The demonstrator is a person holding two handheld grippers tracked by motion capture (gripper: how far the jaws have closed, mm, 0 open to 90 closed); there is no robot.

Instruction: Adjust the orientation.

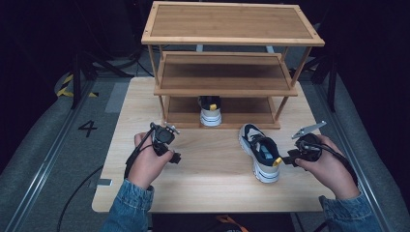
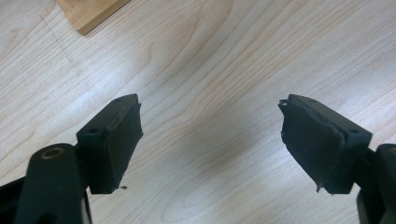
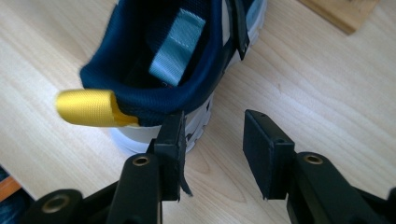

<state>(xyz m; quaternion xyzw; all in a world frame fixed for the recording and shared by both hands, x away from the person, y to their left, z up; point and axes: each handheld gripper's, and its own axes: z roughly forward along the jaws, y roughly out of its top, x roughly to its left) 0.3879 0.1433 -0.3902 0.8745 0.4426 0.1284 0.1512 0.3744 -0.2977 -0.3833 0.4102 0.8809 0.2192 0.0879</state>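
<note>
A white and navy sneaker point(image 1: 258, 152) with a yellow heel tab point(image 1: 277, 162) lies on the wooden table point(image 1: 212, 179), toe toward the rack. Its mate point(image 1: 211, 111) stands on the bottom shelf of the bamboo shoe rack point(image 1: 232, 21). My right gripper point(image 1: 285, 159) is open just behind the sneaker's heel. In the right gripper view one jaw rests beside the heel of the sneaker point(image 3: 154, 60), under the yellow tab point(image 3: 86, 108), and the gap of the right gripper point(image 3: 212, 140) holds nothing. My left gripper point(image 1: 175, 157) hovers open over bare table point(image 2: 210, 140).
The rack has three tiers and stands at the table's far half; its base corner point(image 2: 91, 11) shows in the left gripper view. A floor mark "4" point(image 1: 87, 128) lies left of the table. Grey rails run along both sides.
</note>
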